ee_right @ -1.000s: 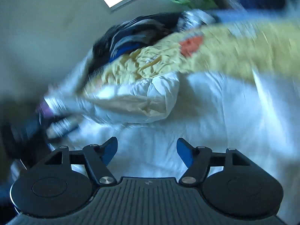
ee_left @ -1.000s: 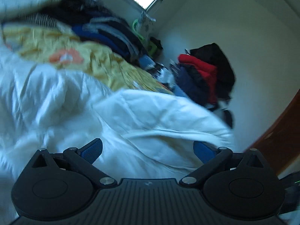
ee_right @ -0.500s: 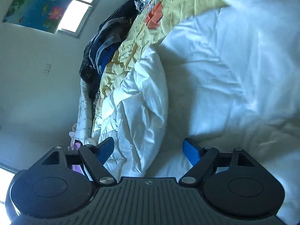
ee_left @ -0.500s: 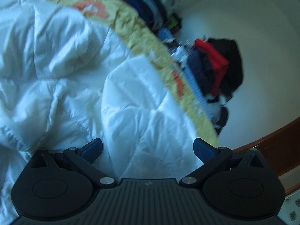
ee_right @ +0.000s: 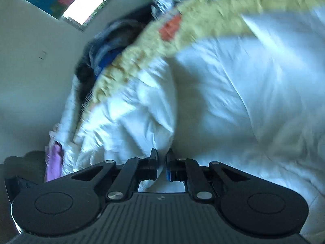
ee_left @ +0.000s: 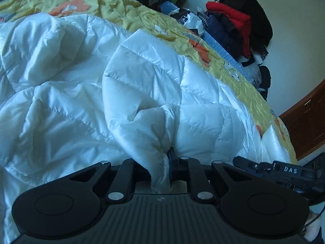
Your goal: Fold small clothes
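Observation:
A white quilted puffer garment (ee_left: 85,93) lies spread over a yellow flowered bedspread (ee_left: 126,10). My left gripper (ee_left: 162,162) is shut on a bunched fold of the white garment at its near edge. In the blurred right wrist view the same white garment (ee_right: 233,93) fills the frame, and my right gripper (ee_right: 161,162) is shut on another fold of it. The right gripper's black body (ee_left: 284,170) shows at the right edge of the left wrist view, close beside the left one.
A heap of dark, blue and red clothes (ee_left: 239,24) sits against the wall beyond the bed. More dark clothes (ee_right: 105,46) are piled at the bed's far side under a window (ee_right: 85,6). A brown wooden cabinet (ee_left: 304,120) stands at right. A purple cloth (ee_right: 53,160) lies low left.
Both grippers were open above the white garment; both have now closed on folds of it. Both cameras have moved in closer to the fabric.

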Demonstrator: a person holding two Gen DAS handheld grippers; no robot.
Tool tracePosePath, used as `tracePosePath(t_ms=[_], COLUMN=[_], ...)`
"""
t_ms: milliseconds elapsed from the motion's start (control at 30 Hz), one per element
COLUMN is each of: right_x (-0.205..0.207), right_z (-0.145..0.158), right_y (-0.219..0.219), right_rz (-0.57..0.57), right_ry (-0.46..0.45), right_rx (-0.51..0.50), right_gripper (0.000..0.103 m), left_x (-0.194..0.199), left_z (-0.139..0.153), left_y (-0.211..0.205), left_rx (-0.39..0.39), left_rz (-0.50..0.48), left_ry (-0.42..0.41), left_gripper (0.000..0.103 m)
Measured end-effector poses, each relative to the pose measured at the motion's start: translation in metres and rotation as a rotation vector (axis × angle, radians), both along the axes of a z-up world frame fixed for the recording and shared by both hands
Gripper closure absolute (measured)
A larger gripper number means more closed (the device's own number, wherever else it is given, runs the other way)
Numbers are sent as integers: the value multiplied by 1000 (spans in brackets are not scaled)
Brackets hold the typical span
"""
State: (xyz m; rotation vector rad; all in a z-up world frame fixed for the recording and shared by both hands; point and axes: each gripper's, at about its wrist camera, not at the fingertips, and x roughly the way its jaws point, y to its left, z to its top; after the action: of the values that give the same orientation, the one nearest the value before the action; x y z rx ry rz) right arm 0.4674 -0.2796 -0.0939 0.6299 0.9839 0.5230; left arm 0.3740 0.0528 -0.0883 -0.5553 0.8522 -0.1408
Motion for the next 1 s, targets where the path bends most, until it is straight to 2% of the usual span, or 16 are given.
tracePosePath(t_ms=[67,100,133,167,200,233,267,300,367,433,500,567,633,767,900,1000], right_x=[-5,-7,-10,-15,-20,-26,-33,-40,-53,-65,-71,-73,-73,-48,-17,0], right_z=[-4,-4,-3,-3,-2,0,4,8,11,13,15,21,24,19,0,-8], right_y=[-3,-6,-12,-18,-25,-33,-47,-62,-100,-147,-197,-245,-285,-345,-371,-374], right_rz=[-26,-43,-59,-74,-95,-122,-160,-198,-302,-437,-575,-731,-815,-912,-939,-933], right_ry=[-14,-13,-8,-11,-25,-46,-73,-95,-146,-175,-184,-181,-208,-129,-22,-46], right_rx=[13,33,56,83,111,128,141,154,191,234,253,199,241,206,168,184], right_gripper=[83,82,77,68,64,57,51,50,50,50,52,52,51,47,47,50], left_x=[0,0,-3,-6,-11,-17,-26,-35,-49,-59,-67,-70,-69,-66,-60,-61], left_z=[3,5,7,11,16,22,27,33,44,52,58,63,66,73,81,86], left_y=[-5,-6,-7,-6,-6,-5,-4,-4,-4,-4,-3,-4,-9,-32,-62,-82], left_rx=[34,49,56,55,58,70,100,146,227,276,294,289,292,316,324,335], left_rz=[-13,-19,-20,-22,-24,-18,4,37,52,52,73,85,90,54,-3,-43], left_ry=[-8,-11,-7,-4,-13,-36,-66,-98,-149,-152,-150,-142,-141,-138,-156,-178], left_gripper=[88,84,81,69,50,39,19,13,13,13,13,13,13,13,13,13])
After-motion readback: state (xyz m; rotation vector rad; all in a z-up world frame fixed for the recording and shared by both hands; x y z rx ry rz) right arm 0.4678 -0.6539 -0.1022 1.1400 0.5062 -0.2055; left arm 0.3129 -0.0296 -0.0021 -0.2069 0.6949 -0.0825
